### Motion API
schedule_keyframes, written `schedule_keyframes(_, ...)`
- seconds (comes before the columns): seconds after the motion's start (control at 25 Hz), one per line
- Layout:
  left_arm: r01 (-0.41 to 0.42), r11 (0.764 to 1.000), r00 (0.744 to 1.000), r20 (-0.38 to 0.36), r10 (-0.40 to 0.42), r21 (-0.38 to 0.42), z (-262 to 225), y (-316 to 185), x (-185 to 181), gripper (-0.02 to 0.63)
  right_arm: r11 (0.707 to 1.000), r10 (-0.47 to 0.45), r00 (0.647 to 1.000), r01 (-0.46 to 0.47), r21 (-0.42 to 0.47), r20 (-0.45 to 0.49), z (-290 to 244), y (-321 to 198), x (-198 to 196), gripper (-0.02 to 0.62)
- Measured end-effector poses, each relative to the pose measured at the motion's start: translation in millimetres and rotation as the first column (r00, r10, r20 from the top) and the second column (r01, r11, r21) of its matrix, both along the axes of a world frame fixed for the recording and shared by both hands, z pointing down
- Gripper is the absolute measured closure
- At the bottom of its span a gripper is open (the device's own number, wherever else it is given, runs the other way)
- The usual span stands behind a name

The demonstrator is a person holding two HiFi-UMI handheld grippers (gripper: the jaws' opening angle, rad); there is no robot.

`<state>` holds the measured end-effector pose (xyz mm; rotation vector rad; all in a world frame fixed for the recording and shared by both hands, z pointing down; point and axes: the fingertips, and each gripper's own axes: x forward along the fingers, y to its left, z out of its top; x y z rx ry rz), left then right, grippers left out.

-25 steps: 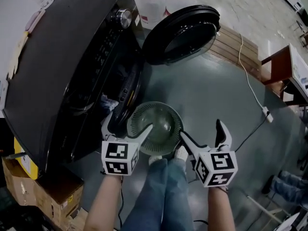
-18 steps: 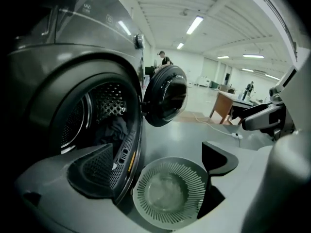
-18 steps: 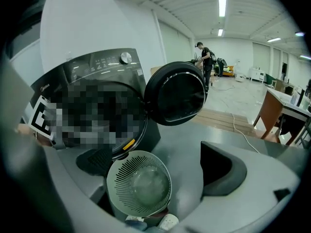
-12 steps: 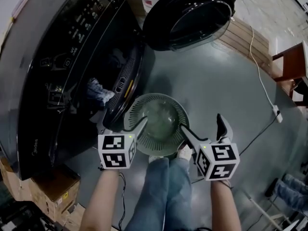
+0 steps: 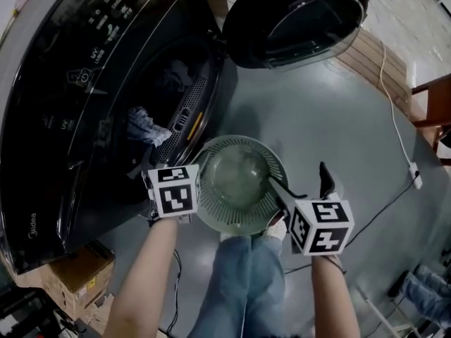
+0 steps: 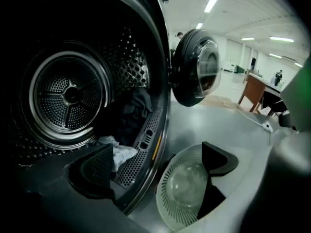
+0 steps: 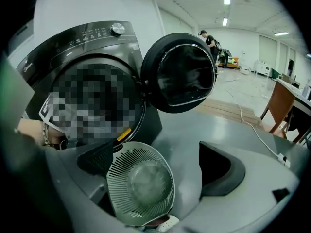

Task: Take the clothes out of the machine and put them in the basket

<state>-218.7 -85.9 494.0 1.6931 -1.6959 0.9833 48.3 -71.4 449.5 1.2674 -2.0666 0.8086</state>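
Note:
The dark washing machine [image 5: 63, 118] has its round door [image 5: 296, 20] swung open. Inside the drum [image 6: 73, 93] lie a pale crumpled cloth [image 6: 119, 152] near the lip and dark clothes [image 6: 133, 110] behind it; the pale cloth [image 5: 144, 127] also shows in the head view. A pale green slotted basket [image 5: 232, 220] sits on the floor below the opening, with nothing in it. My left gripper [image 6: 158, 164] is open at the drum's mouth, its marker cube [image 5: 173, 191] beside the basket's left rim. My right gripper [image 5: 301, 182] is open over the basket's right edge, holding nothing.
A cardboard box [image 5: 77, 277] stands left of the machine. A white cable [image 5: 394, 118] runs across the grey floor to a plug. Wooden boards [image 5: 366, 55] lie behind the door and a brown desk [image 5: 433, 101] stands at the right. The person's jeans-clad legs [image 5: 239, 280] are behind the basket.
The left gripper has swung from over the basket's left rim toward the machine's opening. The head view has dropped closer to the drum. The right gripper has barely moved.

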Motion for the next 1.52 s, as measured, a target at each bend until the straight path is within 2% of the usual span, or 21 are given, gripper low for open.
schedule_keyframes(0.24, 0.11, 0.991, 0.986, 0.13, -0.1, -0.078, 32, -9, -41, 0.038, 1.0, 0.001, 1.0, -0.001, -0.002, -0.019, 18, -14, -9, 0.051)
schedule_keyframes(0.44, 0.187, 0.979, 0.954, 0.251, -0.161, -0.081, 51, -20, -57, 0.039, 1.0, 0.001, 0.994, 0.0, 0.002, -0.106, 41, -18, -11, 0.054)
schedule_keyframes(0.68, 0.219, 0.969, 0.937, 0.302, -0.176, -0.112, 73, -30, -80, 0.04, 0.999, -0.044, 0.991, 0.043, -0.005, -0.128, 58, -3, -22, 0.055)
schedule_keyframes(0.76, 0.224, 0.963, 0.94, 0.295, -0.173, -0.148, 79, -29, -87, 0.047, 0.998, -0.057, 0.99, 0.055, -0.018, -0.129, 65, 3, -22, 0.055)
schedule_keyframes(0.8, 0.224, 0.959, 0.942, 0.292, -0.167, -0.173, 82, -28, -89, 0.073, 0.998, -0.06, 0.99, 0.057, -0.025, -0.126, 67, 5, -22, 0.055)
schedule_keyframes(0.84, 0.223, 0.955, 0.941, 0.298, -0.158, -0.197, 84, -26, -92, 0.169, 0.998, -0.063, 0.99, 0.059, -0.033, -0.124, 69, 7, -22, 0.055)
schedule_keyframes(0.92, 0.225, 0.947, 0.937, 0.317, -0.146, -0.227, 84, -23, -98, 0.549, 0.997, -0.068, 0.991, 0.064, -0.04, -0.119, 71, 9, -23, 0.057)
schedule_keyframes(1.08, 0.206, 0.955, 0.953, 0.266, -0.146, -0.214, 77, -25, -93, 0.575, 0.997, -0.073, 0.991, 0.07, -0.028, -0.109, 68, 5, -23, 0.06)
schedule_keyframes(1.2, 0.158, 0.966, 0.966, 0.235, -0.108, -0.203, 71, -23, -79, 0.575, 0.997, -0.069, 0.992, 0.066, -0.033, -0.106, 64, 4, -21, 0.063)
schedule_keyframes(1.36, 0.045, 0.976, 0.991, 0.135, -0.017, -0.211, 65, -9, -44, 0.575, 0.999, -0.039, 0.995, 0.036, -0.027, -0.095, 58, 2, -13, 0.067)
schedule_keyframes(1.52, 0.026, 0.977, 0.999, 0.047, -0.016, -0.21, 60, 8, -24, 0.575, 0.999, 0.012, 0.997, -0.015, -0.038, -0.08, 58, 3, -2, 0.074)
